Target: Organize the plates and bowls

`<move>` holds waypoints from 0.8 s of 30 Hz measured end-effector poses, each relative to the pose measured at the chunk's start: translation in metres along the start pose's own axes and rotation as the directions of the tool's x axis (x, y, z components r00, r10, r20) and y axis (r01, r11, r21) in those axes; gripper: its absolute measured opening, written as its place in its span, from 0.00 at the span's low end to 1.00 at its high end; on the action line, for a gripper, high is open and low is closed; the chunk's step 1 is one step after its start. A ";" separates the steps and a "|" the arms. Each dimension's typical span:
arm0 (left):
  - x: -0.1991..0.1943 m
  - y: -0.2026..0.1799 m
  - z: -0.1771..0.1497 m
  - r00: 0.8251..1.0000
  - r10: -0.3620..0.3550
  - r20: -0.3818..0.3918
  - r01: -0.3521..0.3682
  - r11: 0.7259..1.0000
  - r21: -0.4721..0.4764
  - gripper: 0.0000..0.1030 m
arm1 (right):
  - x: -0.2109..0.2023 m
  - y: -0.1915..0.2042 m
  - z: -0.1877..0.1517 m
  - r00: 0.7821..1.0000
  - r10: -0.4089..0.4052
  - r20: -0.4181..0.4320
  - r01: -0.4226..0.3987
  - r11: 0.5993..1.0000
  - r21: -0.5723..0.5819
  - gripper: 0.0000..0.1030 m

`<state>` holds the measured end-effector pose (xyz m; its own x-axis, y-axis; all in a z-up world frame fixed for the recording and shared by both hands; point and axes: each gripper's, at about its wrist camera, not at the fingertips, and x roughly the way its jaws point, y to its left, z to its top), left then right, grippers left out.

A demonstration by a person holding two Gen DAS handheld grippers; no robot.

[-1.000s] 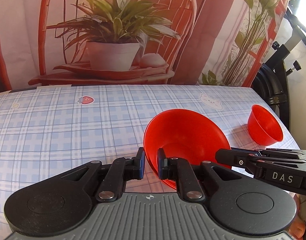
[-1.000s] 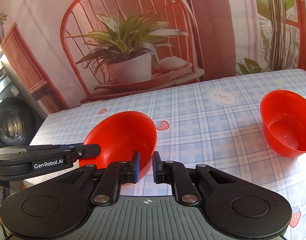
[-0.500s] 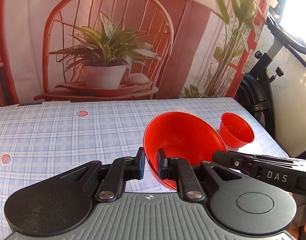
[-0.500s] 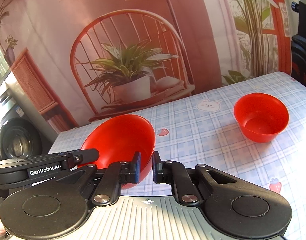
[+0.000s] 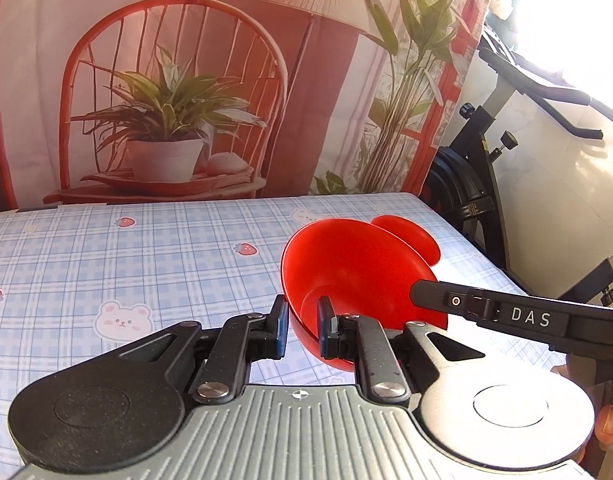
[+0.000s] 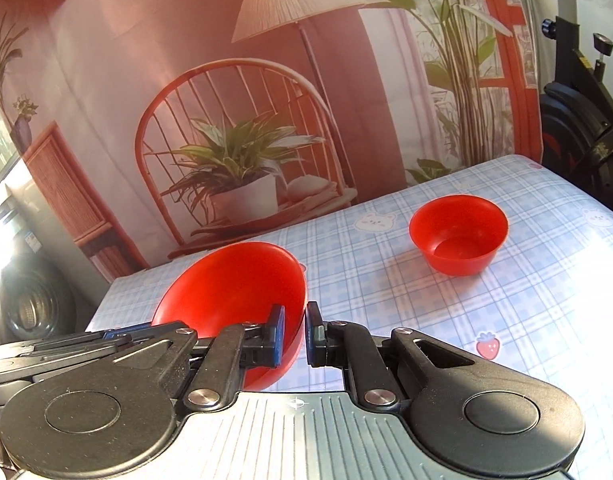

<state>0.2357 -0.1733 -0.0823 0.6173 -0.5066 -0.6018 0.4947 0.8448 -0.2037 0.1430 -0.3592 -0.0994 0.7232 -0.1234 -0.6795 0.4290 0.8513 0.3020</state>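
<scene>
A large red bowl is held tilted above the checked tablecloth. My left gripper is shut on its near left rim. My right gripper is shut on its right rim; the bowl also shows in the right wrist view. A second, smaller red bowl stands upright on the cloth, ahead and to the right of my right gripper. In the left wrist view only its rim shows behind the held bowl. The right gripper's arm crosses the left wrist view.
A printed backdrop with a chair and plant hangs behind the table. An exercise bike stands past the table's right edge. A washing machine is at the far left. The table's far right corner is close to the bike.
Both grippers have lifted and drawn back with the large bowl still gripped. The table and the small bowl look farther away and lower now.
</scene>
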 end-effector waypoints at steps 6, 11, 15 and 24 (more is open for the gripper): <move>-0.003 -0.009 -0.011 0.999 -0.040 -0.027 0.040 0.999 0.002 0.15 | -0.014 -0.012 -0.012 1.000 -0.007 -0.010 0.007 1.000 -0.001 0.10; 0.001 -0.015 -0.020 0.994 -0.084 -0.068 0.084 0.996 -0.012 0.15 | -0.024 -0.026 -0.025 0.999 -0.020 -0.025 0.020 1.000 0.010 0.10; 0.008 -0.024 -0.028 0.990 -0.101 -0.094 0.101 0.995 -0.005 0.15 | -0.030 -0.038 -0.036 0.999 -0.034 -0.039 0.035 0.999 0.024 0.10; 0.029 -0.045 -0.044 0.979 -0.118 -0.164 0.125 0.992 0.031 0.15 | -0.038 -0.068 -0.060 0.995 -0.072 -0.074 0.077 0.995 0.065 0.11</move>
<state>0.2046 -0.2187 -0.1246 0.4456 -0.5677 -0.6922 0.5865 0.7693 -0.2534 0.0542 -0.3815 -0.1340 0.6485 -0.1467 -0.7469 0.5180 0.8040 0.2918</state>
